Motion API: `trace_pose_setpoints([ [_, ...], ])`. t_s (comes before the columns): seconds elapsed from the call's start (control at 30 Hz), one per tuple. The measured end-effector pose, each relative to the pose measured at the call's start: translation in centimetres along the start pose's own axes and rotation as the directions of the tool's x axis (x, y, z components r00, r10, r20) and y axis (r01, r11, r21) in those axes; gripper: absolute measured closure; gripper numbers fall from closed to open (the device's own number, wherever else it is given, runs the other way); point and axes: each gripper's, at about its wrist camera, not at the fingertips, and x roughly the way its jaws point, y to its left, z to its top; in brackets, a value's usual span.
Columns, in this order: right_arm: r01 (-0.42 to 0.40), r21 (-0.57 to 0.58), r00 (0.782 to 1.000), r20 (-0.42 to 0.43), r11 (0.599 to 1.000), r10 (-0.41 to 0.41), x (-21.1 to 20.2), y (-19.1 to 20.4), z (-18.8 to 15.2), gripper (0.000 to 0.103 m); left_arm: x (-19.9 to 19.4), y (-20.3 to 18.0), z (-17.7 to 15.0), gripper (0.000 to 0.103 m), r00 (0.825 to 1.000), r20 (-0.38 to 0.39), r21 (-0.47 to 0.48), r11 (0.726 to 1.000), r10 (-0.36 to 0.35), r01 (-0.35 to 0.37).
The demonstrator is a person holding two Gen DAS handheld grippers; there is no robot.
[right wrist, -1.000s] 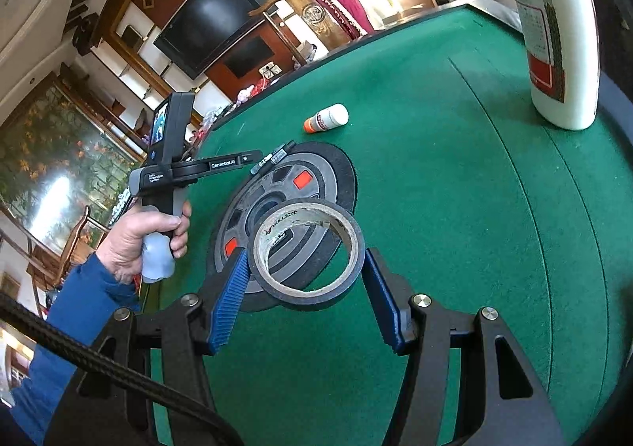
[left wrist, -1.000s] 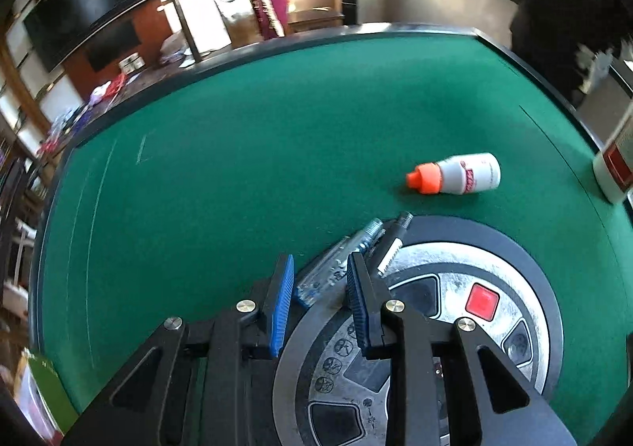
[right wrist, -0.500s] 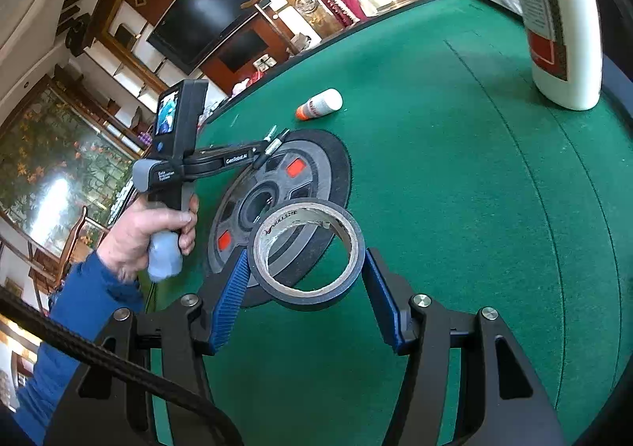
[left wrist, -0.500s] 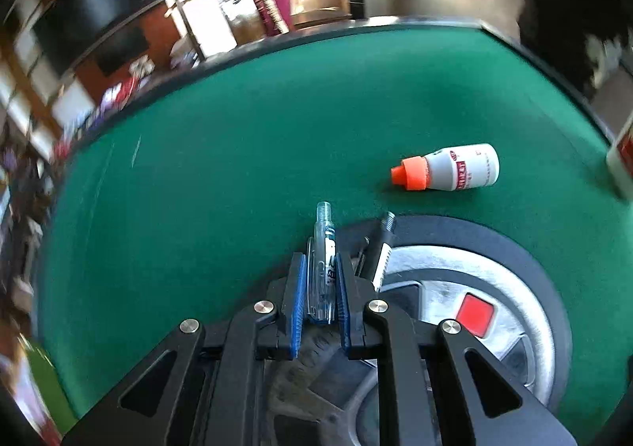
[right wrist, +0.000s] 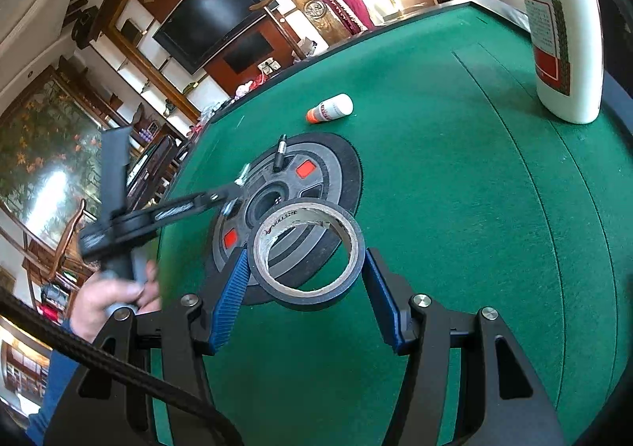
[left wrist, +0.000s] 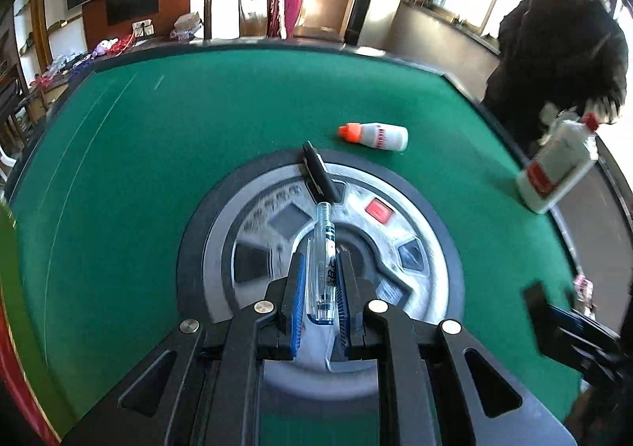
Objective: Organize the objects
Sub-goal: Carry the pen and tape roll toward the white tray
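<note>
Clear pen [left wrist: 325, 260] — clamped lengthwise in the left claw [left wrist: 320, 287], tip jutting forward

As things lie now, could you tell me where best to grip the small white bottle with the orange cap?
Grip the small white bottle with the orange cap across its round white body, coming from above: it lies on its side on the green felt table, and its cap end narrows.

Green table felt [left wrist: 198, 121], orange-capped white bottle [left wrist: 376, 135], black tape roll [right wrist: 306, 254]
</note>
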Motion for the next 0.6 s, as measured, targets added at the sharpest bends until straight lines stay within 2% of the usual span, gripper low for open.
trace_pose_setpoints([
  [0.27,-0.01,-0.06,0.999,-0.047,0.998,0.007,1.6,3.0,-1.4,0.046,-7.3,1.5,-4.2,0.091,0.994,0.079,-0.014,0.996,-0.082,0.083],
  [0.4,-0.038,-0.127,0.997,-0.071,0.991,0.03,2.8,6.7,-2.2,0.046,-11.1,4.3,-5.7,0.091,0.988,0.127,-0.043,0.994,-0.09,0.096],
  [0.6,-0.116,-0.195,0.989,-0.118,0.974,0.094,5.7,13.5,-2.7,0.045,-15.3,9.8,-6.8,0.091,0.979,0.199,-0.108,0.992,-0.044,0.067],
])
